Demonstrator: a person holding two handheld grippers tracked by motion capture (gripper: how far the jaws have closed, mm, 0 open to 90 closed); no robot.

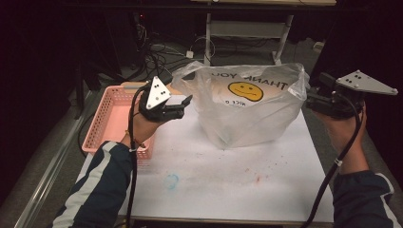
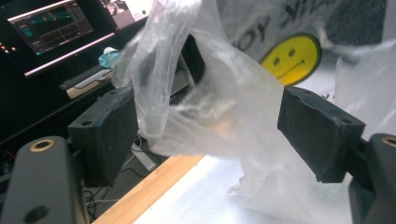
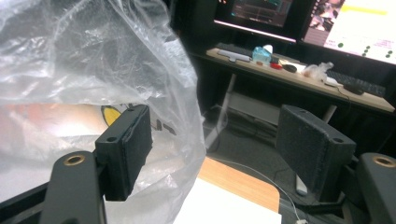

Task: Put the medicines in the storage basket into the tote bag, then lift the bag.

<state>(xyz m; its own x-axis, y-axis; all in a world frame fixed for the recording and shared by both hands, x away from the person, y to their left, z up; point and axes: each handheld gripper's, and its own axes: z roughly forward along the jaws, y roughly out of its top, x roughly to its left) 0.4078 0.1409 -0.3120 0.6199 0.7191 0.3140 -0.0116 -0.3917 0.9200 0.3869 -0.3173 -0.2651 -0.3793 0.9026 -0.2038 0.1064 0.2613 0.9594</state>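
Observation:
A clear plastic bag point(image 1: 252, 109) printed with a yellow smiley point(image 1: 245, 90) stands upright on the white table point(image 1: 228, 185). At the bag's left top corner my left gripper point(image 1: 187, 103) is open. In the left gripper view its pads point(image 2: 105, 133) stand wide apart, with the bag's twisted handle point(image 2: 159, 84) hanging between them, close to the left pad. My right gripper point(image 1: 310, 100) sits just off the bag's right edge and is open. In the right gripper view the bag's wall point(image 3: 93, 70) lies against its left pad point(image 3: 128, 144), and the gap to the other pad is bare.
A pink plastic basket point(image 1: 111, 118) sits at the table's left edge, under my left forearm. Cables point(image 1: 157, 57) and another table's legs point(image 1: 207, 33) lie beyond the far edge. A desk with monitors point(image 3: 280, 11) stands in the background.

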